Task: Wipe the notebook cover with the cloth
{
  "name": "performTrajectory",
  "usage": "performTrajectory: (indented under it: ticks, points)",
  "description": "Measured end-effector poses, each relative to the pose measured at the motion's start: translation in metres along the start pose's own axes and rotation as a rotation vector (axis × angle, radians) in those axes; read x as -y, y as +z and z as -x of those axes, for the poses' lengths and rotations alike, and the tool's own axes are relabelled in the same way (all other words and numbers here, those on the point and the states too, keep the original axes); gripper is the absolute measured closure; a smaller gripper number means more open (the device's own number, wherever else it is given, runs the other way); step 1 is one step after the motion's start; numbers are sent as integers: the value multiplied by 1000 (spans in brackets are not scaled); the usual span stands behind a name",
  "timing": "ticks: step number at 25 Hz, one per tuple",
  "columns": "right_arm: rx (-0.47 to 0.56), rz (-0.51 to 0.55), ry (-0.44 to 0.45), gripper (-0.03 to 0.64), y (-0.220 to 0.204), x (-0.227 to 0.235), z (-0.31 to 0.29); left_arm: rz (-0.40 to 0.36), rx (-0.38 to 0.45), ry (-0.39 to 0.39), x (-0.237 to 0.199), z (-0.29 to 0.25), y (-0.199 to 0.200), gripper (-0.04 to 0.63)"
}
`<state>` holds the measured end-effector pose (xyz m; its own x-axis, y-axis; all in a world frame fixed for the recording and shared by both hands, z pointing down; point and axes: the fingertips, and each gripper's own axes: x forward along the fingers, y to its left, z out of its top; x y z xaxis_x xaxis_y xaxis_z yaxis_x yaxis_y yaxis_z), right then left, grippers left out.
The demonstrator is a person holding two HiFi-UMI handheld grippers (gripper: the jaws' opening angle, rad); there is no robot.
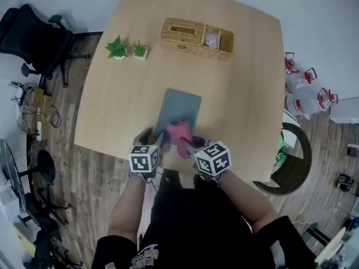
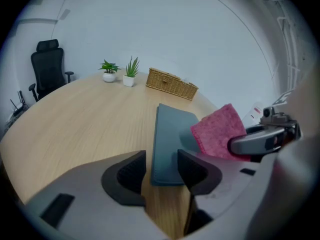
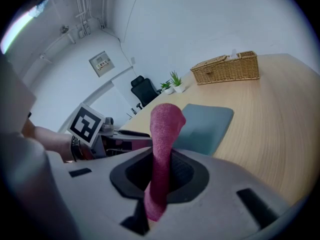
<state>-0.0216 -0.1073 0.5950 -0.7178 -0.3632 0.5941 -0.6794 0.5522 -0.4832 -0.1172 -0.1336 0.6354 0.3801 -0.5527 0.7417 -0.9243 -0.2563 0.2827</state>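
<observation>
A grey-blue notebook (image 1: 178, 112) lies flat near the table's front middle; it also shows as the notebook (image 2: 170, 139) and the notebook (image 3: 206, 124). My right gripper (image 3: 161, 170) is shut on a pink cloth (image 3: 163, 149), which stands up folded between the jaws. Seen from above, the pink cloth (image 1: 179, 136) hangs over the notebook's near end, in front of the right gripper (image 1: 189, 145). My left gripper (image 2: 156, 171) is open with nothing between its jaws, just before the notebook's near left corner. The left gripper (image 1: 152, 139) sits beside the cloth (image 2: 218, 131).
A wicker basket (image 1: 197, 38) stands at the far side of the wooden table (image 1: 112, 105), with two small potted plants (image 1: 126, 50) to its left. A black office chair (image 1: 31, 38) is off the table's left. Water jugs (image 1: 305, 88) stand on the floor at the right.
</observation>
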Motion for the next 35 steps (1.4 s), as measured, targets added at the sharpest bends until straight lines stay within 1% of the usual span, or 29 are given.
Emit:
performTrajectory:
  ticks: [3, 5, 9, 13, 25, 31, 35]
  points:
    - [-26, -5, -6, 558, -7, 2, -8, -3, -30, -17, -2, -7, -3, 406]
    - [-44, -7, -8, 558, -12, 3, -13, -1, -35, -34, -2, -9, -4, 405]
    - [-90, -19, -3, 558, -24, 4, -24, -10, -13, -71, -2, -10, -4, 408]
    - [-128, 6, -21, 558, -32, 3, -32, -6, -1, -85, -3, -10, -5, 417]
    - [-139, 34, -33, 558, -30, 12, -33, 1, -11, -95, -5, -10, -5, 428]
    - [-121, 15, -83, 558, -17, 42, -25, 5, -13, -98, -5, -9, -5, 430]
    - [-91, -6, -136, 558, -2, 68, -19, 7, -13, -100, -5, -9, -5, 431]
